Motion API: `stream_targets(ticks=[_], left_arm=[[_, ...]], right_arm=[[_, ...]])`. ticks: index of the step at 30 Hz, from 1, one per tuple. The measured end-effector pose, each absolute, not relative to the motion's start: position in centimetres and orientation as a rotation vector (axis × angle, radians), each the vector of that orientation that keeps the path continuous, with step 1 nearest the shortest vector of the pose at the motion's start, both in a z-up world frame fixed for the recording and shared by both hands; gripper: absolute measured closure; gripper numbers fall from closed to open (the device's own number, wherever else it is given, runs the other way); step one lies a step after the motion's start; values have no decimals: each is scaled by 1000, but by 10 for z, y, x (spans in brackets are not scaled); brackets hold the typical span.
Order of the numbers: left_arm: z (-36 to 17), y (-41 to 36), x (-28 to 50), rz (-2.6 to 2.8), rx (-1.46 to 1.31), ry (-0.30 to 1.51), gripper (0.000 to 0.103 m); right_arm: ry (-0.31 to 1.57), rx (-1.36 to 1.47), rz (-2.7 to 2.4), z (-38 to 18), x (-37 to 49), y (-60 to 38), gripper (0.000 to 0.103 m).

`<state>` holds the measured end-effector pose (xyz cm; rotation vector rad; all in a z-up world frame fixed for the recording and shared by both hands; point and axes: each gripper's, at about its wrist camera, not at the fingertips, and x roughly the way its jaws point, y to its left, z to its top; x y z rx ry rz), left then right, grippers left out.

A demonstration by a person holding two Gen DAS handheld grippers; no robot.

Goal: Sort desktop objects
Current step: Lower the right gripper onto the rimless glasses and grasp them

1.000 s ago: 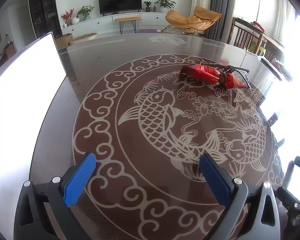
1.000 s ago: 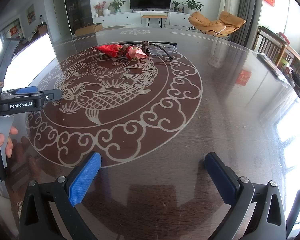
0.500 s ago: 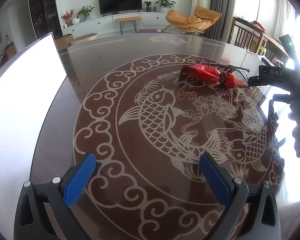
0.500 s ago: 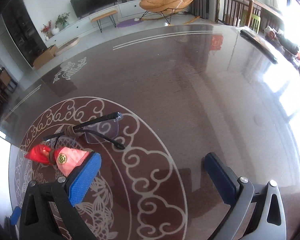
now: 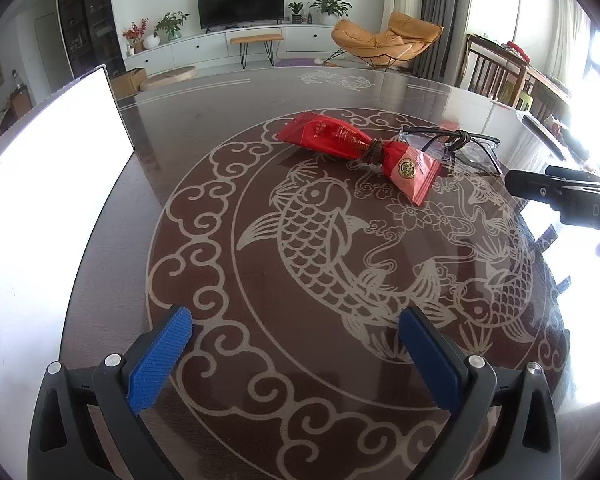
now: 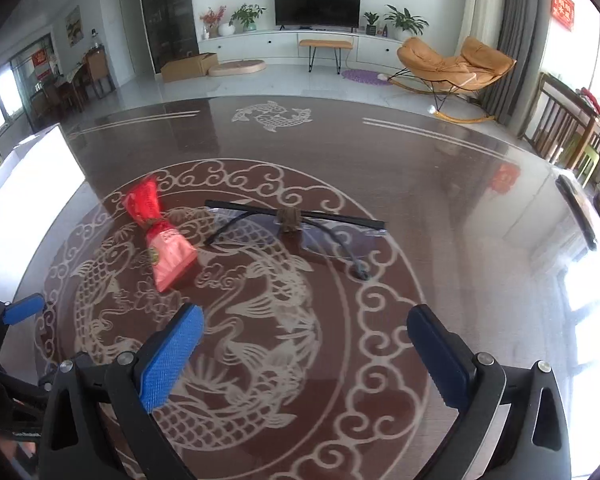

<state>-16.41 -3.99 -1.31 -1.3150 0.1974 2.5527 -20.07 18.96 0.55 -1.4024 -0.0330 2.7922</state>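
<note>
Two hand-held grippers hover low over the worktop, both with their blue-padded fingers spread wide and nothing between them. The left hand-held gripper (image 5: 294,332) points across the fish pattern toward the middle of the worktop; the right hand-held gripper (image 6: 304,334) sits further right and aims at the same spot from its own side.

The worktop (image 5: 228,96) is dark, glossy and reflective, inlaid with pale carp and cloud scrolls inside a large ring. On it lies a red packet (image 5: 356,152), cinched at its waist by a brown band, and just beside it a pair of glasses (image 6: 296,224) with dark arms folded out and a small brown band looped at the bridge — packet and glasses lie close, though whether they touch is hard to tell. A bright white panel (image 5: 48,168) stands along the left edge. Beyond the worktop is a living room: a television (image 6: 317,6) on a white cabinet, potted plants, an orange lounge chair (image 6: 456,64), and wooden chairs at the right.

The left view shows the packet's gold seal and the dark body of the right tool at its right edge; the right view shows the glasses plainly from the front, plus a blue fingertip of the left tool at its lower left.
</note>
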Motion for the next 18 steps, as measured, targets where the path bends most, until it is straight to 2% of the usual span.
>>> stream_targets(ticks=[3, 9, 14, 15, 16, 17, 18], left_arm=[[-13, -40, -164, 2553, -1315, 197, 0], [-13, -40, -164, 2553, -1315, 197, 0], [-12, -40, -163, 2553, -1316, 193, 0], [-12, -41, -164, 2553, -1316, 193, 0], [-12, -41, -164, 2553, -1316, 192, 0], [-12, -41, -164, 2553, -1316, 193, 0], [-12, -41, -164, 2553, -1316, 193, 0]], right_arm=[[-163, -1465, 2762, 2, -219, 215, 2], [-580, -1527, 2847, 0, -254, 195, 2], [-577, -1616, 2898, -8, -284, 160, 3], [-566, -1642, 2908, -10, -287, 156, 12], [-552, -1678, 2908, -13, -288, 152, 33], [-525, -1714, 2900, -15, -290, 153, 39], [-466, -1720, 2921, -13, -289, 156, 56]])
